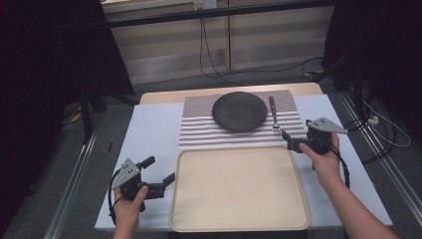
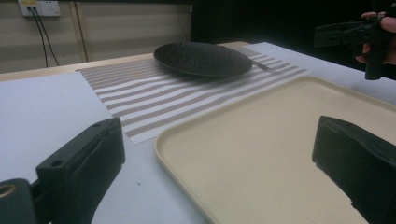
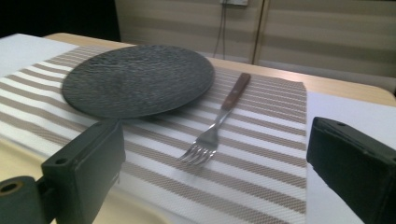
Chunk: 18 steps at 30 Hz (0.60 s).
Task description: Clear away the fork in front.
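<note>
High view: right tongs (image 1: 290, 141) gape near the fork (image 1: 274, 117) — left tongs (image 1: 160, 173) gape beside the tray (image 1: 238, 225).

Both forearms are coming in from the bottom of the high view. The left hand (image 1: 130, 201) is gripping the left gripper (image 1: 160, 174), its 2 jaws standing wide apart. The right hand (image 1: 326, 158) is holding the right gripper (image 1: 287, 141) farther forward, jaws spread wide too, pointing left.
</note>
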Tool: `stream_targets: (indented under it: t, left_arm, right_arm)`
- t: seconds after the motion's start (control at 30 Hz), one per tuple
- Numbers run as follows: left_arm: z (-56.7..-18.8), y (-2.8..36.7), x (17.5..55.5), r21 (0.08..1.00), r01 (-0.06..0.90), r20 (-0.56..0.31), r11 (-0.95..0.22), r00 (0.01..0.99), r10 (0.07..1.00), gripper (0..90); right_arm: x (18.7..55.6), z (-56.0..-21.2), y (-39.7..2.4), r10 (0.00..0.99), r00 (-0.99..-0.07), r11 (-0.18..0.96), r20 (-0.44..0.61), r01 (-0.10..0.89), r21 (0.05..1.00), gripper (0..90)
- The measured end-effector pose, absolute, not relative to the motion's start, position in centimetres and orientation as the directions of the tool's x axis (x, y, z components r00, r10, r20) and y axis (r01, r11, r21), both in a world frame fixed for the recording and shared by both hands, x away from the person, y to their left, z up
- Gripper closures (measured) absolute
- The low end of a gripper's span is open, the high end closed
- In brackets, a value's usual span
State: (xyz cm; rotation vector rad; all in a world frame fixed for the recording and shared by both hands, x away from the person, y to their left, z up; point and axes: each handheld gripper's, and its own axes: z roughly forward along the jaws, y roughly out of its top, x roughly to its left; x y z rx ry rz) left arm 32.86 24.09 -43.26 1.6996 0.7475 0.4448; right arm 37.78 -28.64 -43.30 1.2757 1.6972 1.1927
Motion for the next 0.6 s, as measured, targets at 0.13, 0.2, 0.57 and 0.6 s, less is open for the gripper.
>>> stream_targets:
  t: [0.13,0.2,0.57,0.6]
  left_arm:
    - [-43.3,24.0,32.9,0.960,0.248,-0.094,-0.131,0.723,0.684,2.8]
    - [-43.3,24.0,32.9,0.960,0.247,-0.092,-0.133,0.725,0.682,2.9]
    - [-43.4,23.9,33.0,0.958,0.253,-0.095,-0.137,0.727,0.680,2.8]
    - [-43.4,23.9,33.0,0.958,0.253,-0.095,-0.137,0.727,0.680,2.8]
  right_arm:
    - [38.8,-43.3,-28.6,0.964,-0.266,0.098,-0.006,0.332,0.938,4.5]
    - [39.4,-43.3,-28.7,0.964,-0.265,0.106,-0.013,0.340,0.935,4.2]
    - [41.9,-43.0,-29.1,0.977,-0.214,0.101,-0.024,0.355,0.929,4.4]
    - [41.9,-43.0,-29.1,0.977,-0.214,0.101,-0.024,0.355,0.929,4.4]
